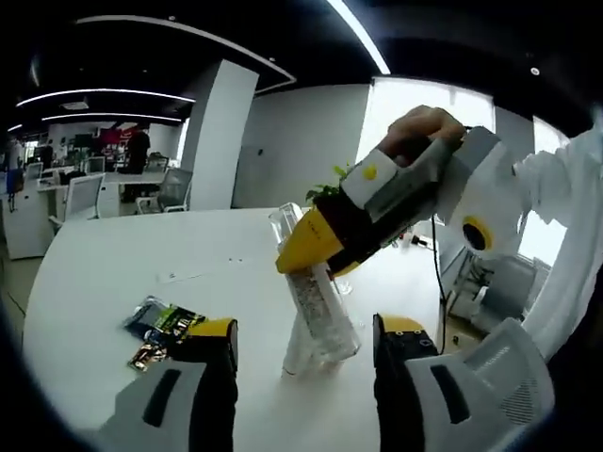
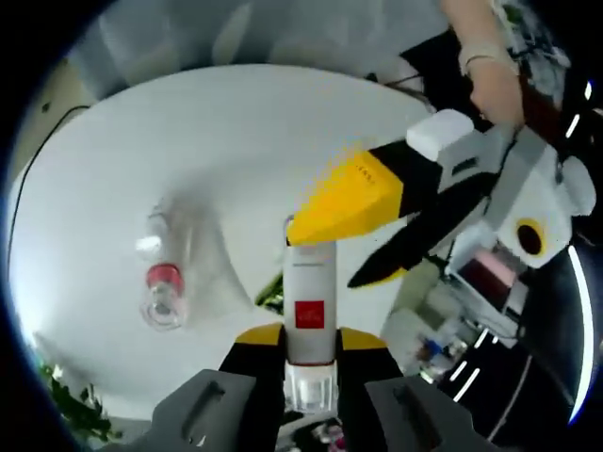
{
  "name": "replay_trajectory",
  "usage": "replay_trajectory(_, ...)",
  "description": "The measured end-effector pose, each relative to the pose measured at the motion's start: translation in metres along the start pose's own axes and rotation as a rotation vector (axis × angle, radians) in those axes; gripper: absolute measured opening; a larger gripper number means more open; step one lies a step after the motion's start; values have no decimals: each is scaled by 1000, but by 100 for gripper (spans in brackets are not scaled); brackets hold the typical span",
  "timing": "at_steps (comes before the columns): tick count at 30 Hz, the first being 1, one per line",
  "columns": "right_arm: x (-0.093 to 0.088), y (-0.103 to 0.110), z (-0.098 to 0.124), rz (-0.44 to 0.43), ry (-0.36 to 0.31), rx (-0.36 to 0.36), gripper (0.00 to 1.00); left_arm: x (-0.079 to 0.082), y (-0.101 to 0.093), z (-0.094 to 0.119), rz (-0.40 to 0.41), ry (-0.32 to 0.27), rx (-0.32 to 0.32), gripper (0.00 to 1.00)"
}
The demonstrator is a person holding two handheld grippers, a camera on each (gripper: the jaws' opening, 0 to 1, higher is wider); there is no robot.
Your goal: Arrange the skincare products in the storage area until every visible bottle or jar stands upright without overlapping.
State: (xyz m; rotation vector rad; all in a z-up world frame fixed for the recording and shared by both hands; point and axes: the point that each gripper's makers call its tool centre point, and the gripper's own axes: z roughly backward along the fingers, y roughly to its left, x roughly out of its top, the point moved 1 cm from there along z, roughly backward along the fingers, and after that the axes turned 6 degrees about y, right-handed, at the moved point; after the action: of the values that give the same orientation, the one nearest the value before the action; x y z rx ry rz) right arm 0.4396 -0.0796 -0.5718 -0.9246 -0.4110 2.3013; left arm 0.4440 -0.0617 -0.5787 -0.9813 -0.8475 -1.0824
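in the left gripper view the right gripper (image 1: pixel 316 243) hides the upper part of the bottle (image 1: pixel 320 315) it grips, and we cannot read the print on it. the sachets (image 1: pixel 160 330) on the table (image 1: pixel 113 254) are partly covered by the left gripper's jaw. in the right gripper view, the small clear bottle (image 2: pixel 162 282) is blurred; its label is unreadable, and the left gripper (image 2: pixel 353 202) covers the held bottle's far end.

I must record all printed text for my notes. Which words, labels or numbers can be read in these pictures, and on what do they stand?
None can be read.
White tube in the right gripper: red square label and grey lines, too blurred.
Clear bottle: fine print, too small.
Packets on the table: too small.
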Motion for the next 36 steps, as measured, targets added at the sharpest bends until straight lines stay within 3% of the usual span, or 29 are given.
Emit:
replay_trajectory(6,16,5,-1,11,-8,-7,11,0,-5,-9,14,14,-33,37)
replay_trajectory(8,20,5,-1,28,-5,-16,11,-5,-8,-12,15,44,-48,31)
replay_trajectory(12,18,8,-4,46,11,-11,12,-9,-8,-15,34,58,-62,29)
replay_trajectory(16,14,10,-8,63,32,-9,12,-11,-13,-20,89,60,-110,18)
replay_trajectory(29,19,9,-13,79,23,-17,12,-20,-8,-16,150,108,-109,16)
replay_trajectory(36,19,11,-17,100,24,-37,13,-23,-5,-13,196,102,-110,15)
